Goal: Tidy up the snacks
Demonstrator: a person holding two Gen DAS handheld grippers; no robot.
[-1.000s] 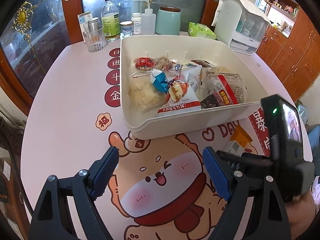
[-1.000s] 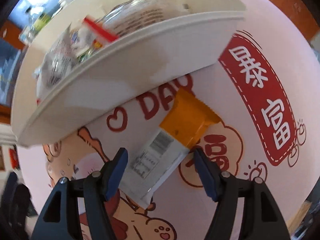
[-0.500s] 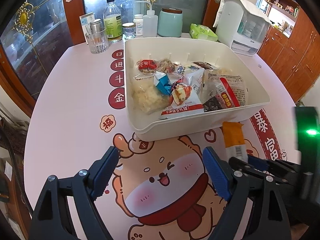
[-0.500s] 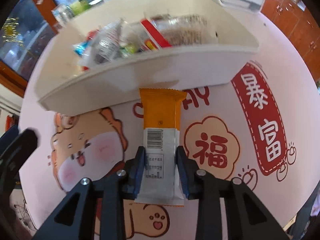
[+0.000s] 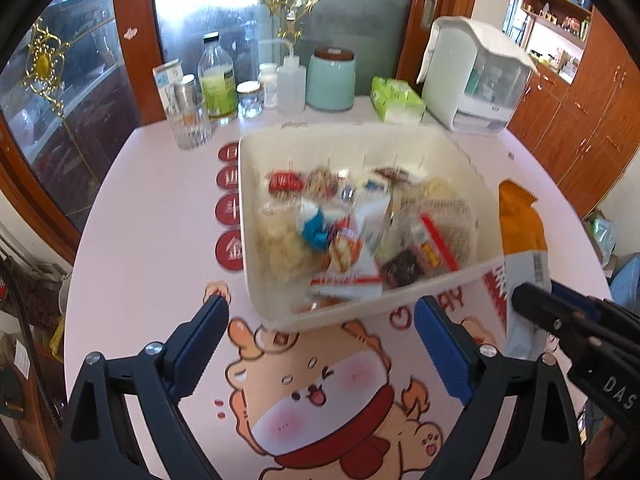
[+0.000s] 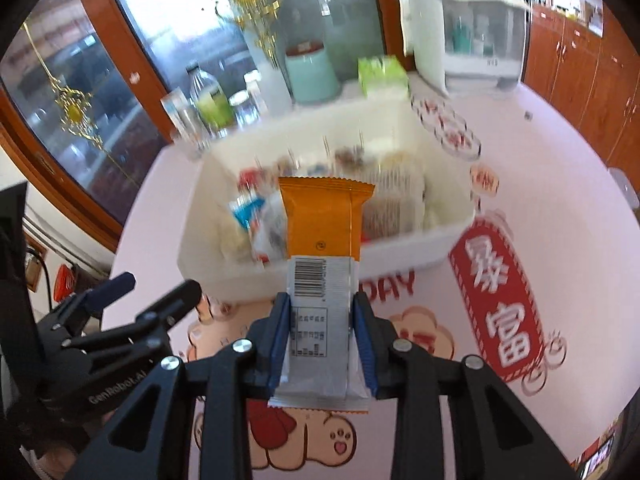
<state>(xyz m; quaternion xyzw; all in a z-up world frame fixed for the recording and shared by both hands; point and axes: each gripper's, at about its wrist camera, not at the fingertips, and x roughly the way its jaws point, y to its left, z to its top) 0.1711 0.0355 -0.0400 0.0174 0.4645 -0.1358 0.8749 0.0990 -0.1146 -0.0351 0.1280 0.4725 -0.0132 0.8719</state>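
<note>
My right gripper [image 6: 322, 322] is shut on an orange and white snack packet [image 6: 324, 240] and holds it in the air in front of the white bin [image 6: 400, 248]. The packet also shows at the right of the left wrist view [image 5: 522, 236], beside the bin's right front corner. The bin [image 5: 256, 280] holds several wrapped snacks [image 5: 344, 236]. My left gripper [image 5: 320, 344] is open and empty, low over the table just in front of the bin. It shows at the left of the right wrist view [image 6: 124, 300].
Bottles, jars and a glass [image 5: 192, 128] stand at the back of the pink table, with a teal canister [image 5: 330, 80], a green tissue pack [image 5: 396, 98] and a white appliance [image 5: 472, 80]. Wooden cabinets are at the right.
My right gripper closed on the packet, which lay on the table before the bin, and lifted it up towards the bin. My left gripper stayed open and rose a little.
</note>
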